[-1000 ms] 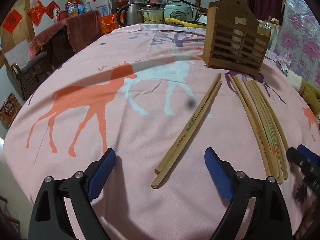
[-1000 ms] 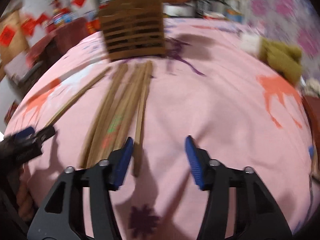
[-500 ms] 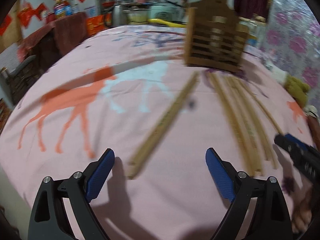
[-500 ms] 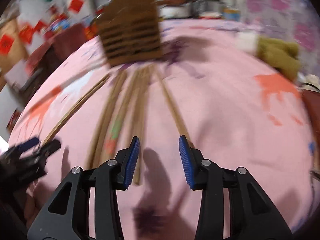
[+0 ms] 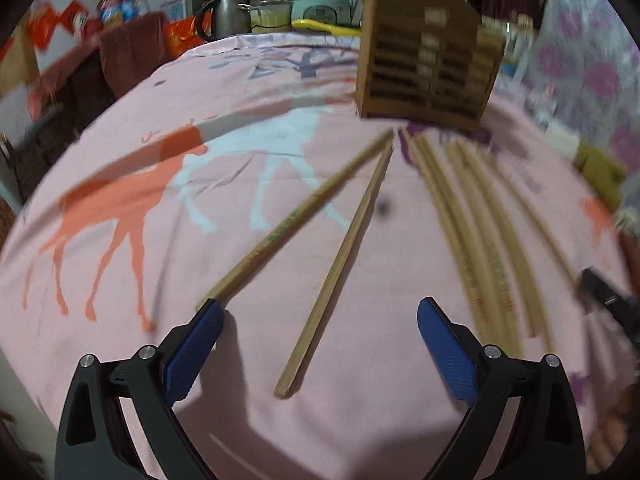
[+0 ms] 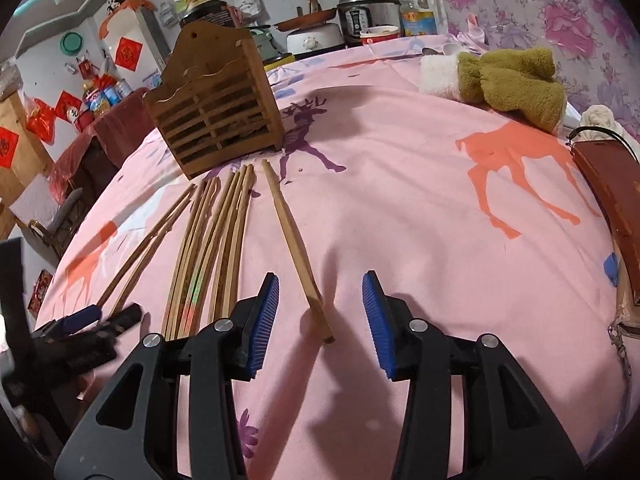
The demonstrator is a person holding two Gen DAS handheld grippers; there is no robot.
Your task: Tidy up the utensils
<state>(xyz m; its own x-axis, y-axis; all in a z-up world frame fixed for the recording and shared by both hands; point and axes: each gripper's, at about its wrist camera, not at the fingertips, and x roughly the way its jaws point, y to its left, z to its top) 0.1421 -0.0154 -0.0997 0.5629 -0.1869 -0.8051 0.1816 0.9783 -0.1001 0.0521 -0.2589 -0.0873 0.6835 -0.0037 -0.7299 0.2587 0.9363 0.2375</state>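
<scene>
A single chopstick (image 6: 298,254) lies apart from the bundle (image 6: 208,248), near end between my right gripper (image 6: 322,320) jaws, held wide. Step: pre-grasp. Next: lower and close. My left gripper (image 5: 320,354), wide, straddles another chopstick (image 5: 340,264), probably untouched.

Desk (image 6: 400,208) cloth: pink w/ deer print, orange, pale blue & purple. Chopsticks (image 6: 224,240): tan wood, some w/ green & red marks near the thick end. Single chopstick (image 6: 298,258) plain tan. Slatted holder (image 6: 216,108): mid-brown wood. Left tool (image 5: 320,340) & right tool (image 6: 320,308): black frames, blue ribbed pads (image 6: 264,316), silver rivets. Plush cloth (image 6: 508,80): olive green w/ white. Wall hanging (image 6: 580,8): lilac w/ pink-purple flowers. Red paper squares (image 6: 127,53) on white wall.
</scene>
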